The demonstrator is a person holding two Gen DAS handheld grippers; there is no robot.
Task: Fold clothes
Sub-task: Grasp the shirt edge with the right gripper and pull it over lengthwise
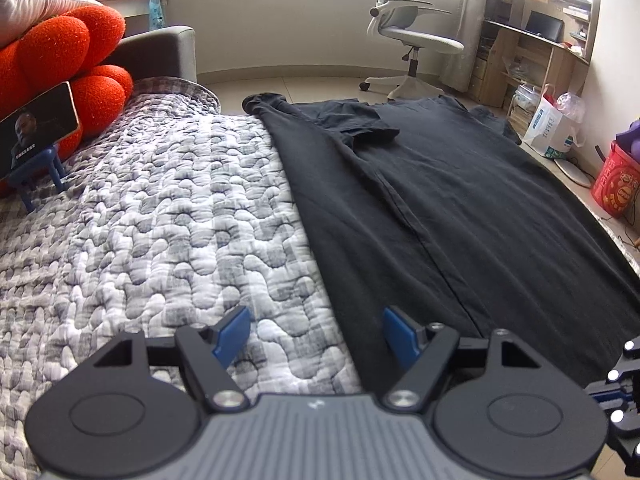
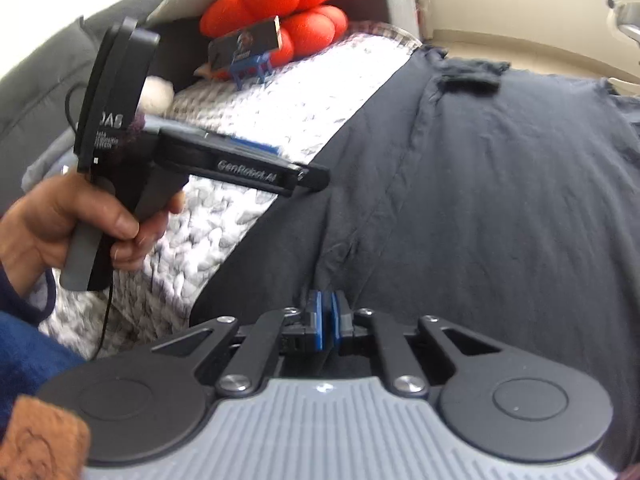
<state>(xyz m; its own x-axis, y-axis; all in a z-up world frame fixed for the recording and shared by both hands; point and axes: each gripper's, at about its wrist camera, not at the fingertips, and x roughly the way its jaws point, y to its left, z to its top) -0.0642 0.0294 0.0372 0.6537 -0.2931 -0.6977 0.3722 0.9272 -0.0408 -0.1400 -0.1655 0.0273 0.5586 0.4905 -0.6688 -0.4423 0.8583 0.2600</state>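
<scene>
A black T-shirt lies flat on the quilted bed cover. Its left side is folded inward, with the sleeve turned over the body. My left gripper hangs open above the shirt's folded left edge, one blue pad over the quilt and the other over the cloth, nothing between them. The right wrist view shows that left gripper held in a hand above the T-shirt. My right gripper is low at the near hem, its blue pads almost together on a thin dark strip of cloth, and creases run toward them.
A phone on a small blue stand and a red knot cushion sit at the bed's far left. Beyond the bed are an office chair, wooden shelves, a paper bag and a red bucket on the floor.
</scene>
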